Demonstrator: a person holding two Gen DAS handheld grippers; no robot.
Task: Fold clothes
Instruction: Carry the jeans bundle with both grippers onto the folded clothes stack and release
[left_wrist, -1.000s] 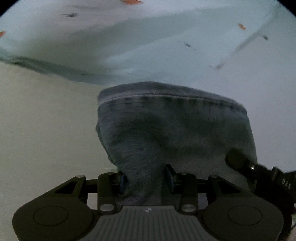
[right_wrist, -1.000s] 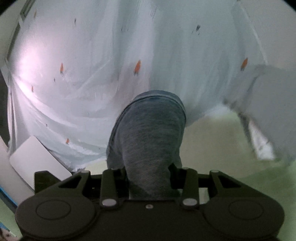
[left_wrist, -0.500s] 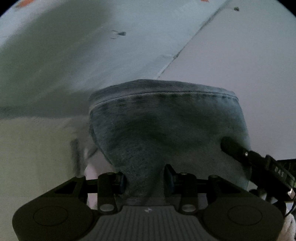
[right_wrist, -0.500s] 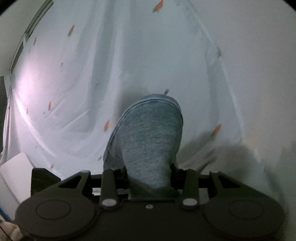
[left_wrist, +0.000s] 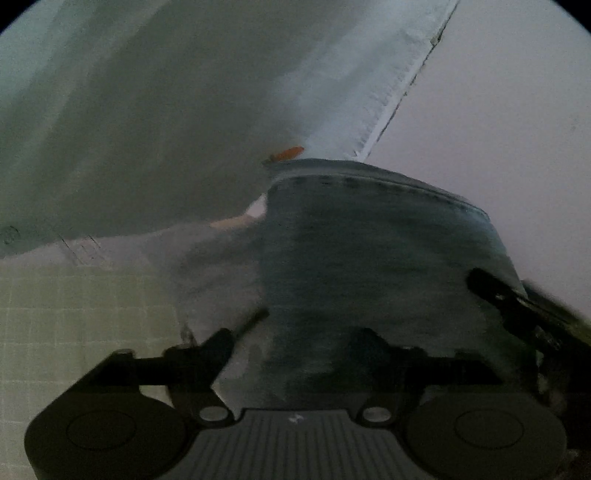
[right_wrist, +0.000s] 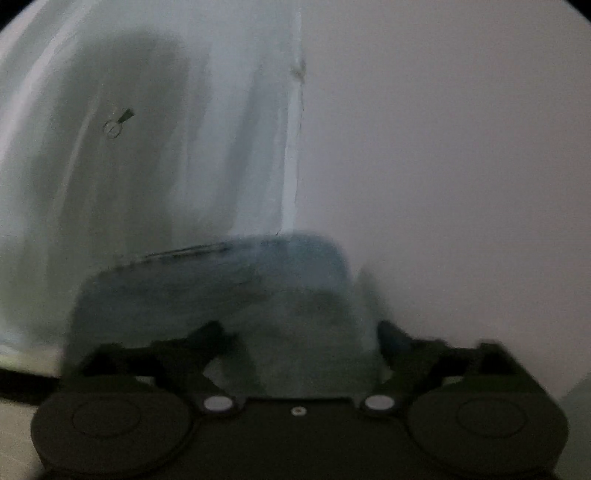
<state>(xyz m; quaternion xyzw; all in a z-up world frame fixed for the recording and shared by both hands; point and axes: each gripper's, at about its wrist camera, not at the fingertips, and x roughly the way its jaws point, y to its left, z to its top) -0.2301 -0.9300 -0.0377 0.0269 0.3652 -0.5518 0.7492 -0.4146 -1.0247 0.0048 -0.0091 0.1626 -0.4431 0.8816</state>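
Against the pale sheet (left_wrist: 177, 110), the denim garment (left_wrist: 376, 266) lies between both just-opened jaws, the left gripper (left_wrist: 295, 343) and right gripper (right_wrist: 306, 339) standing wide, so 1 fold seems laid, with further folds probably left.

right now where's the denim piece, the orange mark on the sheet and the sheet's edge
denim garment (left_wrist: 373, 258), left wrist view, middle of the cloth
orange mark (left_wrist: 290, 153), left wrist view, its centre
pale sheet (left_wrist: 388, 110), left wrist view, strip along its hemmed edge
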